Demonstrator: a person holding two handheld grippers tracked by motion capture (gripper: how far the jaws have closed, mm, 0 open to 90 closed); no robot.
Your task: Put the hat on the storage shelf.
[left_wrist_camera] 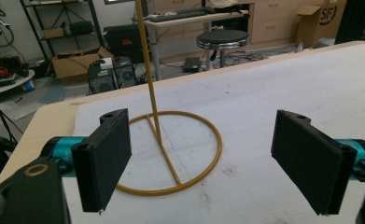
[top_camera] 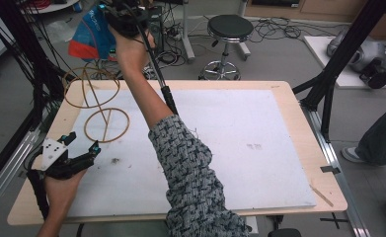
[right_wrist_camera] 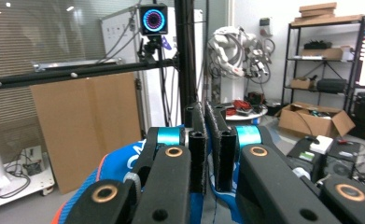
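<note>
The left gripper [top_camera: 79, 148] is black with flat rectangular pads [left_wrist_camera: 103, 158], teal collars and a pale three-cornered plate on top. The right gripper [right_wrist_camera: 208, 149] looks alike, with brass-ringed screw holes and a black cable [top_camera: 157, 74]. The right sleeve [top_camera: 193, 177] is a dark-and-pale knit, perhaps woven wool.

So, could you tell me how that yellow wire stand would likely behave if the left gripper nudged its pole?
The wire stand looks thin and light, so it would probably slide easily. Its tall pole over a single flat ring base suggests it may tip if pushed high up.
</note>
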